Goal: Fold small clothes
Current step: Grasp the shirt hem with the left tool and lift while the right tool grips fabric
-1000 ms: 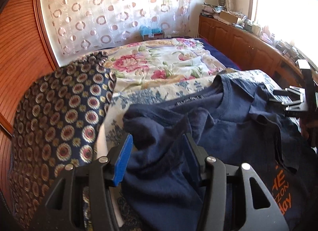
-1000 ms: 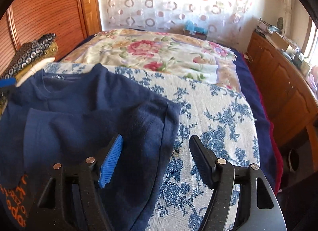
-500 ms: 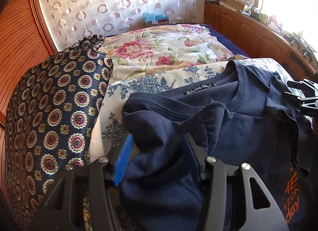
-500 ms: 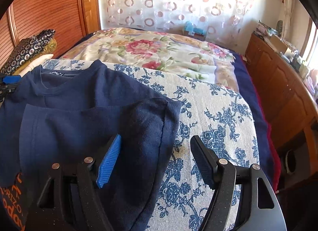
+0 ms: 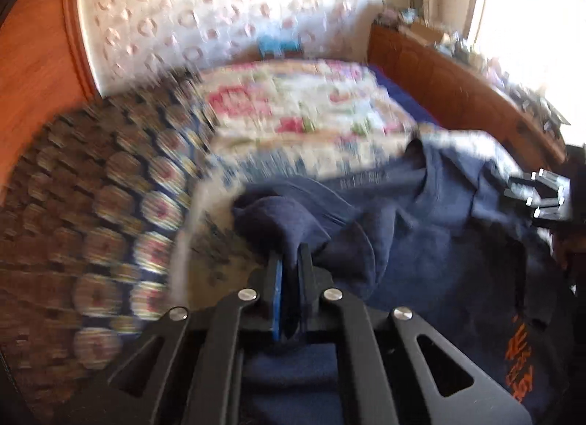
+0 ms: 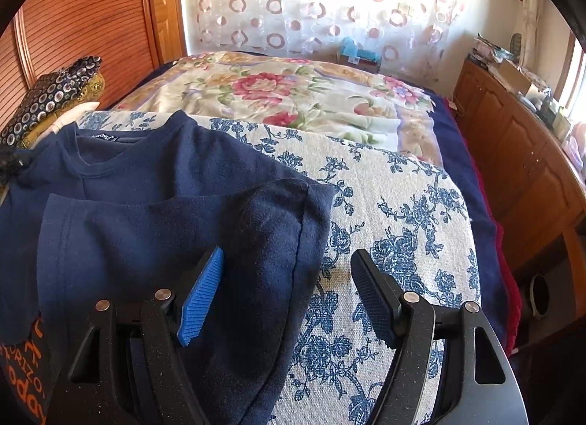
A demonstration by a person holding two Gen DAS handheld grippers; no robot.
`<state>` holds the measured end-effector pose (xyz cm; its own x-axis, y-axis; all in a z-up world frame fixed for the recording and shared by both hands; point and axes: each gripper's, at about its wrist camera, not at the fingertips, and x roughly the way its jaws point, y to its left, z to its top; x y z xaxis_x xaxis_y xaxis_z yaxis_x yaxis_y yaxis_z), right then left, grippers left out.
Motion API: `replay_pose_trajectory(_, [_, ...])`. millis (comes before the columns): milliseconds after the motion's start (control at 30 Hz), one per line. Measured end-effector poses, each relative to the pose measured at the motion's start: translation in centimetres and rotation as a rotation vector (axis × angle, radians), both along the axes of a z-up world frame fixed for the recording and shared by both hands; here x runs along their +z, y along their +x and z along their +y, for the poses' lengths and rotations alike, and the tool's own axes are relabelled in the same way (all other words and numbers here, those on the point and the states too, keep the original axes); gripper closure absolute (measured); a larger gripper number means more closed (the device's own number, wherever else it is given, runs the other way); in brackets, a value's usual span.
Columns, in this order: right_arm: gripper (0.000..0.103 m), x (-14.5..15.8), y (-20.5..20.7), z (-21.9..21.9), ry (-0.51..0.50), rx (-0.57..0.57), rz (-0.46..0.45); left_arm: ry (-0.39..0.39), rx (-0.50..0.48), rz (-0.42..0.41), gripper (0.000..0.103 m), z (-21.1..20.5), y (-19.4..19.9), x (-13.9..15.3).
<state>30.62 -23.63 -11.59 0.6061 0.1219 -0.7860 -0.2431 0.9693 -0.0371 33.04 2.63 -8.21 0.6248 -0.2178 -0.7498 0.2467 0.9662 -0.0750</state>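
Left gripper (image 5: 289, 260): we see both pads pressed together on a bunched fold of the navy T-shirt (image 5: 421, 242), near its sleeve; view blurred. Right gripper (image 6: 289, 278): we see its jaws wide apart, gripping nothing, the blue pad (image 6: 201, 297) over the shirt's folded sleeve edge, the other over the blue-flowered bedspread (image 6: 403, 212). Shirt lies front up on that bedspread, collar toward the far side, orange print at the near edge. We note a patterned pillow (image 6: 51, 99) beside the shirt.

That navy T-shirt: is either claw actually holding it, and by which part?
The left claw pinches a bunched fold at the navy T-shirt's sleeve side. The right claw is open, holding nothing.
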Motion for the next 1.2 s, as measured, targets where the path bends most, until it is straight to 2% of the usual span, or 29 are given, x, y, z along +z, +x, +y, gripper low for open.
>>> replay_pose_trajectory(33, [0.029, 0.0, 0.1, 0.0, 0.001, 0.000, 0.001, -0.013, 0.005, -0.044, 0.100, 0.4, -0.5, 1.4])
replay_pose_trajectory(167, [0.029, 0.0, 0.1, -0.1, 0.000, 0.000, 0.000, -0.027, -0.008, -0.103, 0.100, 1.0, -1.4, 3.8])
replay_pose_trajectory(333, [0.029, -0.1, 0.4, -0.2, 0.040, 0.006, 0.023, -0.041, -0.025, -0.127, 0.100, 1.3, -2.0, 4.3])
replay_pose_trajectory(400, [0.035, 0.0, 0.3, 0.1, 0.046, 0.028, 0.024, -0.060, -0.042, -0.130, 0.100, 1.1, -2.5, 4.2])
replay_pose_trajectory(467, [0.054, 0.2, 0.3, 0.5, 0.052, 0.061, 0.032, -0.079, -0.058, -0.140, 0.100, 0.7, -3.4, 4.4])
replay_pose_trajectory(500, [0.059, 0.3, 0.3, 0.7, 0.051, 0.072, 0.038, -0.086, -0.064, -0.143, 0.100, 0.7, -3.8, 4.6])
replay_pose_trajectory(533, [0.074, 0.4, 0.2, 1.1, 0.051, 0.093, 0.049, -0.094, -0.073, -0.152, 0.100, 0.5, -4.3, 5.0])
replay_pose_trajectory(567, [0.097, 0.6, 0.2, 1.4, 0.055, 0.111, 0.056, -0.097, -0.077, -0.159, 0.100, 0.4, -4.7, 5.2])
replay_pose_trajectory(667, [0.098, 1.7, -0.8, 1.9, 0.051, 0.120, 0.026, -0.110, -0.091, -0.184, 0.100, 0.4, -6.6, 6.1])
replay_pose_trajectory(800, [0.099, 4.8, -3.3, 1.7, 0.109, 0.118, -0.057, -0.124, -0.101, -0.223, 0.100, 0.5, -9.4, 7.7])
replay_pose_trajectory(1000, [0.099, 10.1, -9.6, 1.7, 0.149, 0.138, -0.180, -0.138, -0.108, -0.294, 0.100, 1.7, -15.0, 10.2])
replay_pose_trajectory(1200, [0.099, 12.8, -16.9, 1.4, 0.178, 0.154, -0.219, -0.144, -0.116, -0.335, 0.100, 2.6, -21.1, 11.0])
